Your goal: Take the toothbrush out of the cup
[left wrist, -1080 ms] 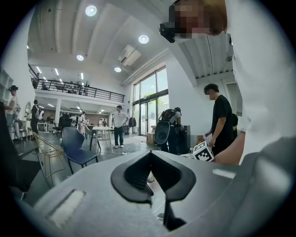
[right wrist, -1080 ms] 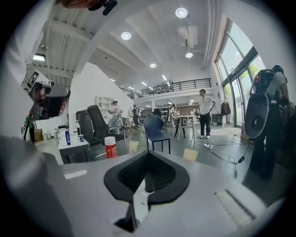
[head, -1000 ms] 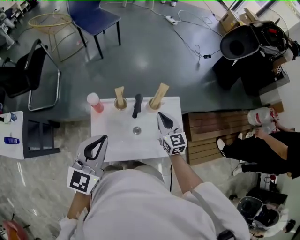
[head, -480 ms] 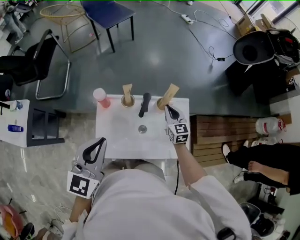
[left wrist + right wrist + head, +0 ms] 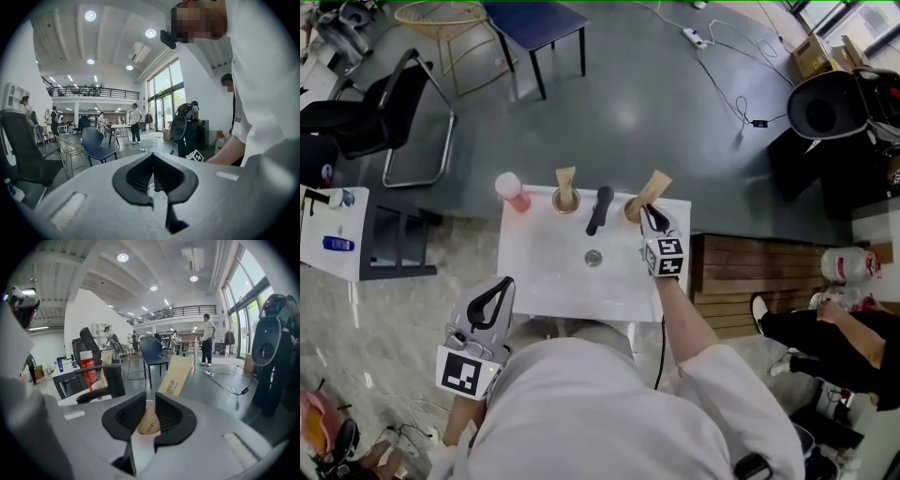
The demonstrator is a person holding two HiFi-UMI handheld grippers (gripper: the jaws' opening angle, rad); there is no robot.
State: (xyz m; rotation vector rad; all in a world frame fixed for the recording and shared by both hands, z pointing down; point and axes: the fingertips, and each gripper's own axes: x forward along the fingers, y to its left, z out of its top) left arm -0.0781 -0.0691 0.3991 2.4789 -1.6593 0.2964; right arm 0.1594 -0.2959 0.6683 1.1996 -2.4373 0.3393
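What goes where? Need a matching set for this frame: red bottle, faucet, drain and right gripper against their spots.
Things:
1. red bottle
2. black faucet
3. drain
4. right gripper

Places:
A. middle of the white sink top
B. far left corner
C. at the right cup
D. far edge, between the left cup and the right cup

Pairs: 1-B; 2-D; 3-A; 4-C

The right gripper's jaws have just been opening. The tan package shows in the gap between them, not pinched.

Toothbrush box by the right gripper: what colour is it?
The toothbrush box is tan with dark print; best in the right gripper view.
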